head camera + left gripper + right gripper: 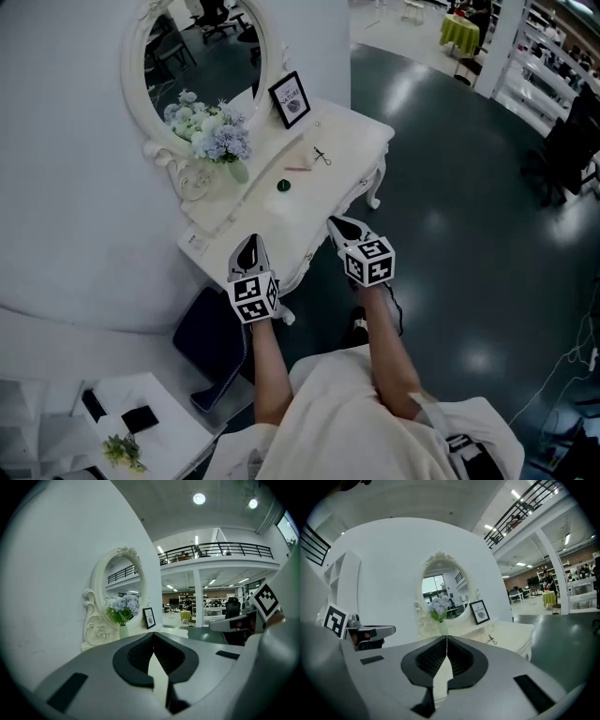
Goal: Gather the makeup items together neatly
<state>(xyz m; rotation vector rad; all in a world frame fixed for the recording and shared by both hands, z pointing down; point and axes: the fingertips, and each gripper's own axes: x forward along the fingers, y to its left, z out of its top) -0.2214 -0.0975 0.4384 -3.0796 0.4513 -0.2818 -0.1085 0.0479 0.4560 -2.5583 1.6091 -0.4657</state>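
Just beyond the left gripper (247, 242) and right gripper (335, 223), a green jar (284, 185), pink pencil (298, 169) and black curler (322, 156) lie apart on the surface (354, 131). Flowers (211, 129) stand behind them. Both grippers point forward, jaws closed on nothing.

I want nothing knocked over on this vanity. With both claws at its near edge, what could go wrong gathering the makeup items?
1. Both the left claw and right claw are shut; they must open first.
2. The thin pink stick and small black tool lie flat; they may slide towards the table edge rather than lift.
3. The flower vase and picture frame stand close to the items; a careless reach might tip them.
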